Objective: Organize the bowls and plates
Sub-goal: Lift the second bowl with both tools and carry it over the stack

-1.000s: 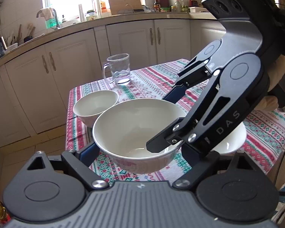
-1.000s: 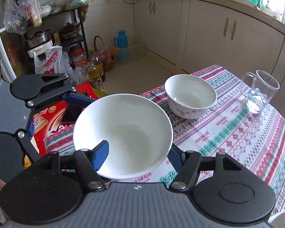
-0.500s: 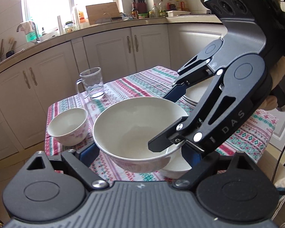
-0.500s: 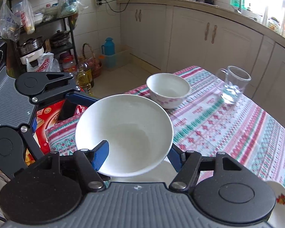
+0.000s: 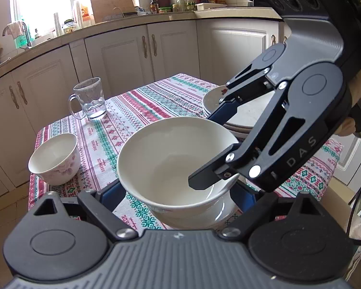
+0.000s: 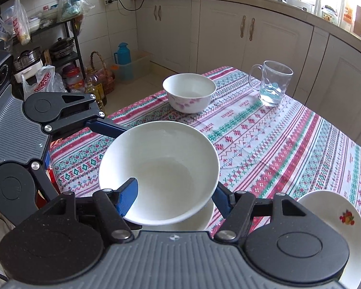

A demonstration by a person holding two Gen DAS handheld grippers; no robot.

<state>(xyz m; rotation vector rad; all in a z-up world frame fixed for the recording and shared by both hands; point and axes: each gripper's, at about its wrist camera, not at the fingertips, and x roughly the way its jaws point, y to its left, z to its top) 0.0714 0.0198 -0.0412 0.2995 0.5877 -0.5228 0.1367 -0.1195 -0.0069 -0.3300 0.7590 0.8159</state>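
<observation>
Over the striped tablecloth (image 6: 276,144) we hold the big white bowl (image 6: 161,168) above another bowl (image 5: 214,214), left gripper (image 5: 178,192) clamped across its sides, right gripper (image 6: 173,192) pinching its rim; small floral bowl (image 6: 189,91) and glass mug (image 6: 273,84) stand apart.

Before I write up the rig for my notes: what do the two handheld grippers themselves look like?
Both are matte black linkage grippers with silver pivot screws, round black caps and blue finger pads. The right gripper has "DAS" on its arm, a grey housing with three round lenses and a green light. The left gripper has a ribbed grey body.
</observation>
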